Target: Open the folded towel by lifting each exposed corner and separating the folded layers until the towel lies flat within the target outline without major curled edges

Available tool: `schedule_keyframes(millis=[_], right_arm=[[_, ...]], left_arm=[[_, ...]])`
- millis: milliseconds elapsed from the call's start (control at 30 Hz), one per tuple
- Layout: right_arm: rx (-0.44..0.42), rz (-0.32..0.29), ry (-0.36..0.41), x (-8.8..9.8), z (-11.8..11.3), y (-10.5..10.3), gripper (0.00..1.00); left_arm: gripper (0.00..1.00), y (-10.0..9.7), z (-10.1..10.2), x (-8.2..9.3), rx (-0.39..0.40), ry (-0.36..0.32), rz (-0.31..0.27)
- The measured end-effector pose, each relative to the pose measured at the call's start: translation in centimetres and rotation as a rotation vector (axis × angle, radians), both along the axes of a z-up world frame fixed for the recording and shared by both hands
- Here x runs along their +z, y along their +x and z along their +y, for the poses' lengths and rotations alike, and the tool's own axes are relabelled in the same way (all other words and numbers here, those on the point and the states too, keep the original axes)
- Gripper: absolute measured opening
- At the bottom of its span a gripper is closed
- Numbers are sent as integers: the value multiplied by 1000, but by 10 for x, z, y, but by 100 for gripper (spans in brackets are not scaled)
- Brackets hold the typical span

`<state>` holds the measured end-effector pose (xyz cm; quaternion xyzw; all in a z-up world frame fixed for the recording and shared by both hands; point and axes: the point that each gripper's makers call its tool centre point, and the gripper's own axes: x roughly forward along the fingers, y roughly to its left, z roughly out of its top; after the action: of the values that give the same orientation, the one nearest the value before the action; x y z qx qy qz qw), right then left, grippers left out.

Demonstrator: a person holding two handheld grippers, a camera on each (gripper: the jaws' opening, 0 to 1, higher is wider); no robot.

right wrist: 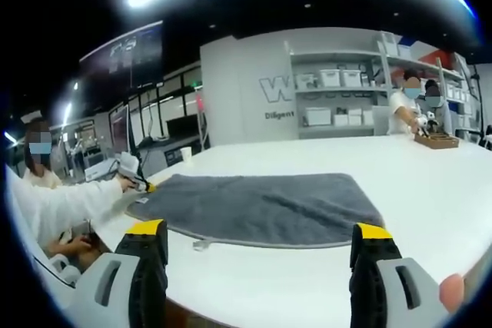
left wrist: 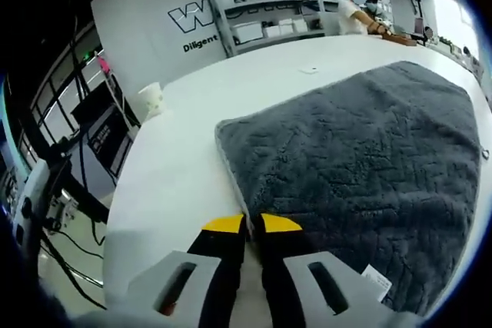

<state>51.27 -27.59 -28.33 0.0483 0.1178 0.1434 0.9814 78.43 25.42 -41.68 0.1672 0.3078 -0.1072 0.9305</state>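
Grey towel (left wrist: 361, 182) spread on white bench (left wrist: 177, 167); plush, limp, light, will sag when lifted; left gripper (left wrist: 252, 224) fingers nipped together on near hem; right gripper (right wrist: 261, 237) fingers wide apart, holding nothing; best purchase at corners.

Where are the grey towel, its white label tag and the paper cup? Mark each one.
grey towel (left wrist: 361, 167): left gripper view, middle of its fluffy top.
white label tag (left wrist: 376, 281): left gripper view, on the tag at the towel's near edge.
paper cup (left wrist: 151, 101): left gripper view, on its side wall.
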Motion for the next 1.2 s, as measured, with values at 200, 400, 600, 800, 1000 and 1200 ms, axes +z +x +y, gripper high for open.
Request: schedule_keyframes(millis=[200, 400, 600, 800, 1000, 1200], right_arm=[[-1, 3, 1, -1, 0, 0, 99], [2, 4, 1, -1, 1, 0, 99], [-3, -1, 2, 0, 0, -2, 99], [-2, -2, 0, 0, 1, -3, 99], [-4, -1, -1, 0, 2, -3, 99], [-4, 6, -8, -2, 3, -2, 99]], left_arm=[[19, -12, -7, 10, -4, -48, 4], [24, -31, -19, 31, -25, -147, -41], [37, -58, -34, 53, -61, -228, -90], [54, -96, -55, 70, -126, -272, -127], [67, -126, -66, 75, -137, -331, -146], [74, -157, -74, 73, -143, -378, -154]])
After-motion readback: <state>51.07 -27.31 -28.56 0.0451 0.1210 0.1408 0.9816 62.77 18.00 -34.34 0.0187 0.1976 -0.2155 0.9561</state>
